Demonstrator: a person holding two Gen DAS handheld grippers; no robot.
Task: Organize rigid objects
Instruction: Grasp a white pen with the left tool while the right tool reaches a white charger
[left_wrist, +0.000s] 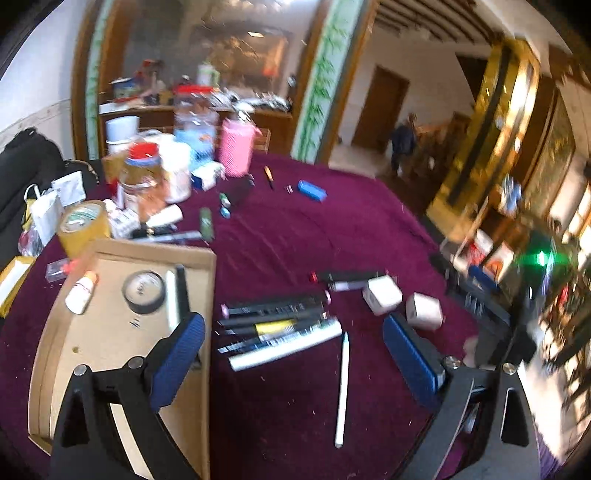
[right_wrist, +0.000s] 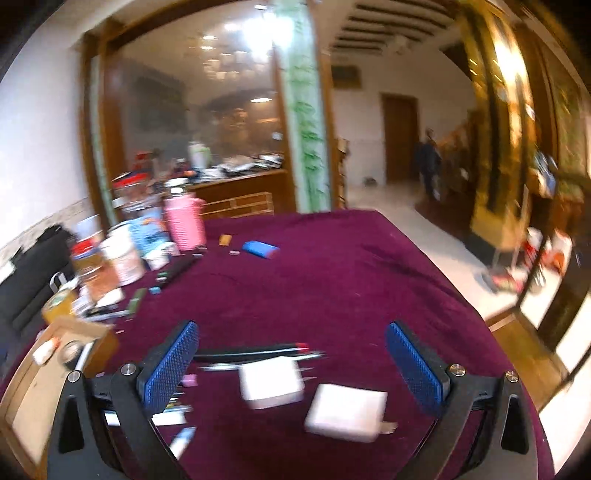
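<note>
Pens and markers (left_wrist: 275, 319) lie bunched mid-tabletop, just beside the cardboard tray (left_wrist: 110, 325); two white cubes (left_wrist: 382, 295) sit near them. Left gripper (left_wrist: 293, 354) and right gripper (right_wrist: 291, 365) hover above, fingers apart, holding nothing.

Right wrist view motion-blurred; two white blocks (right_wrist: 271, 384) smeared, edges and faces unreadable; pens (right_wrist: 255, 352) behind them streaked, count indeterminate; cardboard tray (right_wrist: 22, 402) cut by left edge. Left wrist view: tray's near corner hidden behind left claw (left_wrist: 293, 341) finger; labels on marker bundle (left_wrist: 277, 328) illegible; far worktop clutter (left_wrist: 155, 173) too blurred to identify.
</note>
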